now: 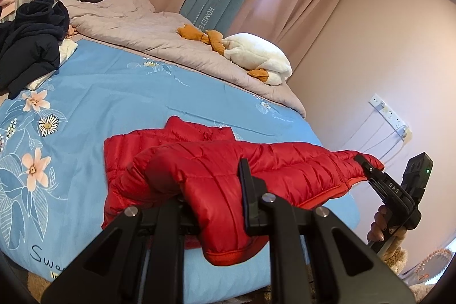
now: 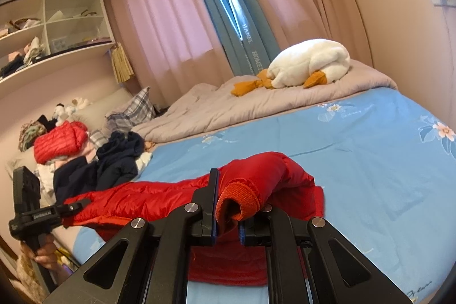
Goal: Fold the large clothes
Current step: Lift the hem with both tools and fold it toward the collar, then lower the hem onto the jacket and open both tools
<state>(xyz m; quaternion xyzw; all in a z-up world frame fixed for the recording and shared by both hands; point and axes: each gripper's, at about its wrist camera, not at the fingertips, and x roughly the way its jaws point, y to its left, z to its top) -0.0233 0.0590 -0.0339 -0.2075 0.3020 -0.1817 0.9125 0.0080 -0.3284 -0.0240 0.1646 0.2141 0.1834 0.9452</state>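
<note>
Both grippers pinch the red puffer jacket [image 1: 216,170]: the left gripper [image 1: 216,207] clamps its hem, the right gripper [image 2: 228,207] a ribbed cuff.

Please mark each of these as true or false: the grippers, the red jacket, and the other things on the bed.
1. Both grippers hold the red jacket. True: the left gripper and the right gripper are each shut on it.
2. The jacket lies flat on the bed. False: one part is lifted between the grippers, the rest rests on the bed.
3. A white plush goose lies on the grey quilt. True.
4. The dark clothes are folded in a neat stack. False: they lie in a loose heap.
5. The right gripper holds a knit cuff. True.
6. The bed sheet is plain white. False: it is blue with flowers.
</note>
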